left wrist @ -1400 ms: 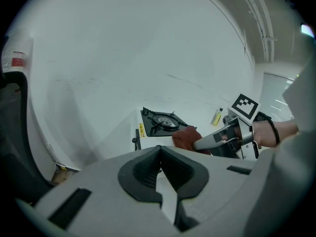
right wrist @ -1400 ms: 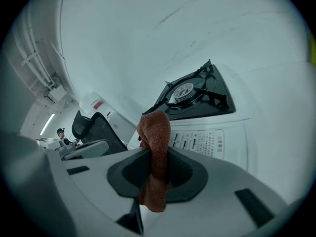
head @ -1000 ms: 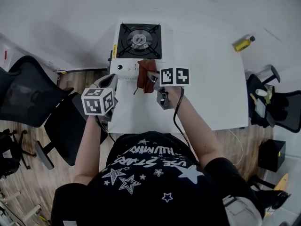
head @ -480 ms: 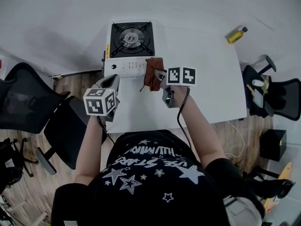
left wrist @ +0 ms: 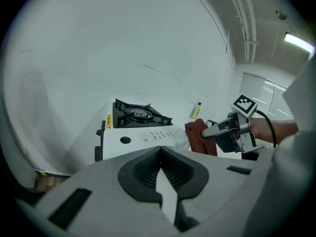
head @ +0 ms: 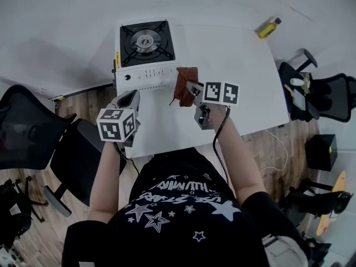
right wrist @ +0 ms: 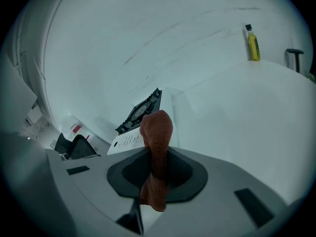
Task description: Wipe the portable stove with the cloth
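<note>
The portable stove (head: 143,52), a white body with a black burner top, stands at the table's far left. A brown cloth (head: 184,85) hangs just off the stove's front right corner, with my right gripper (head: 192,88) shut on it. In the right gripper view the cloth (right wrist: 157,132) sticks up between the jaws, and the stove (right wrist: 140,120) lies beyond it. My left gripper (head: 129,100) hovers near the table's left front, short of the stove's front panel. It (left wrist: 159,152) is shut and holds nothing, and it looks at the stove (left wrist: 136,127) and the cloth (left wrist: 200,137).
A yellow bottle (head: 267,28) lies at the white table's (head: 239,54) far right corner. Black office chairs stand to the left (head: 25,127) and to the right (head: 322,93) of the table. A cable hangs off the table's right front edge.
My right gripper has carried the cloth a little to the right, from the stove's front face to beside its front right corner. The left gripper has hardly moved.
</note>
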Action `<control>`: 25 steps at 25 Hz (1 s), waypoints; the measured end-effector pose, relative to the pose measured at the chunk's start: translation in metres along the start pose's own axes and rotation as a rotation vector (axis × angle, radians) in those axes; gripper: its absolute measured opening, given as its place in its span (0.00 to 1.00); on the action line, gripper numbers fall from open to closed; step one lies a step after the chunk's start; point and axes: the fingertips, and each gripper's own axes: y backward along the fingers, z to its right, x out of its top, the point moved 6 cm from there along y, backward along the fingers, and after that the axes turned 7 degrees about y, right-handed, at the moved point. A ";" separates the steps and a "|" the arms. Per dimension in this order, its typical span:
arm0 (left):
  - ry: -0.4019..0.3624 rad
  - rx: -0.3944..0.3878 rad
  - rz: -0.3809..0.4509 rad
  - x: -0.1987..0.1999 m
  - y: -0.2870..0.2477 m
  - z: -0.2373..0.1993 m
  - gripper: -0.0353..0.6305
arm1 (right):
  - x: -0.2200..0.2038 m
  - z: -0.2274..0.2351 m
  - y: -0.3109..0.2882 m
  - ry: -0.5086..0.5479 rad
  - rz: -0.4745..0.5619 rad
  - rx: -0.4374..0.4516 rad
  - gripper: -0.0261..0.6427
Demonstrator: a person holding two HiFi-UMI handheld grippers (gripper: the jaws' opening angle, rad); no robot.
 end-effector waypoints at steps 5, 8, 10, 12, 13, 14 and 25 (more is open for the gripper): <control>0.018 -0.008 -0.012 -0.006 0.001 -0.001 0.06 | -0.002 -0.009 0.006 0.013 0.026 0.015 0.14; 0.008 -0.003 -0.010 -0.007 0.004 0.005 0.06 | -0.002 -0.013 0.005 0.027 0.026 0.031 0.14; 0.011 0.005 -0.005 -0.008 0.007 0.009 0.06 | -0.002 -0.015 0.004 0.035 0.026 0.047 0.14; 0.018 0.016 0.002 -0.010 0.010 0.015 0.06 | -0.001 -0.016 0.004 0.041 0.026 0.063 0.14; 0.022 0.022 0.004 -0.012 0.012 0.018 0.06 | -0.002 -0.017 0.005 0.042 0.026 0.071 0.14; 0.027 0.029 0.005 -0.015 0.014 0.021 0.06 | -0.003 -0.017 0.007 0.043 0.024 0.079 0.14; 0.035 0.102 0.053 -0.020 0.031 0.052 0.06 | -0.017 -0.018 0.038 0.125 -0.002 0.151 0.14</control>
